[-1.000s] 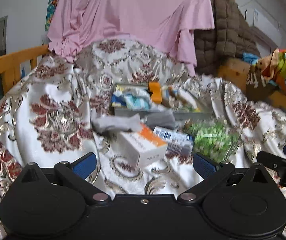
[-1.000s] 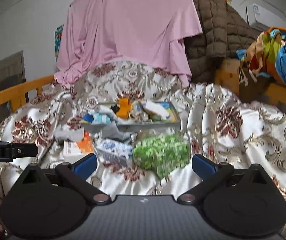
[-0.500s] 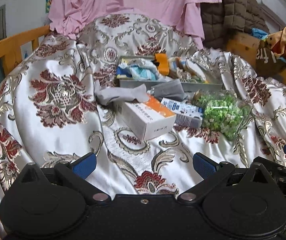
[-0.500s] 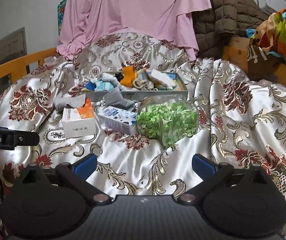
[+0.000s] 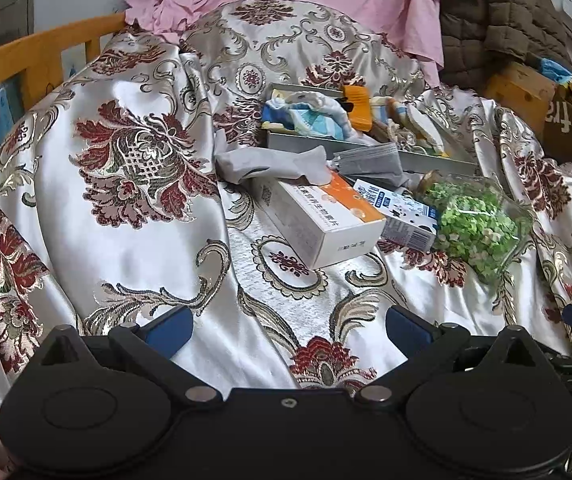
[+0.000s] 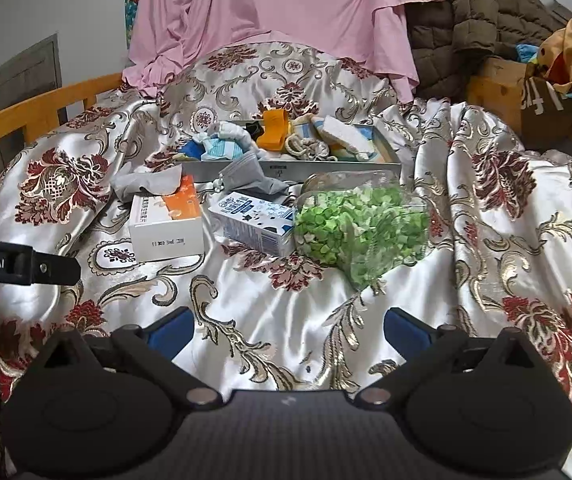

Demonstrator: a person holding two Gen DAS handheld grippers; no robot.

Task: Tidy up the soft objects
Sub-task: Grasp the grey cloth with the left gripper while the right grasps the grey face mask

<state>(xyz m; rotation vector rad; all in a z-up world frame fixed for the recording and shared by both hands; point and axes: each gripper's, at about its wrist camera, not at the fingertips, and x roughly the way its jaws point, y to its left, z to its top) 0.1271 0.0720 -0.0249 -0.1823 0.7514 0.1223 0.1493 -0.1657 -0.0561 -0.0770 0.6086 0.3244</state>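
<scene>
A grey metal tray [image 6: 317, 169] [image 5: 325, 145] sits far back on the satin floral cloth, filled with soft items: blue-white cloth [image 6: 222, 146], an orange piece [image 6: 274, 130], a white sponge [image 6: 339, 132]. A grey sock [image 5: 274, 162] [image 6: 146, 182] lies over a white-orange box [image 5: 321, 216] [image 6: 166, 220]. A grey folded cloth [image 5: 369, 162] [image 6: 250, 176] lies in front of the tray. My left gripper [image 5: 289, 326] and right gripper [image 6: 287, 326] hover open and empty, well short of the items.
A blue-white carton [image 6: 254, 222] and a clear bag of green bits [image 6: 361, 228] lie beside the box. A wooden rail [image 5: 34, 52] runs along the left. Pink cloth [image 6: 286, 12] and a brown quilt [image 6: 465, 28] hang behind. The left gripper's finger [image 6: 26, 264] shows at the right wrist view's left edge.
Both cameras have tilted downward and drawn closer, so the objects sit higher and larger in view. Both grippers stay open; nothing has been touched.
</scene>
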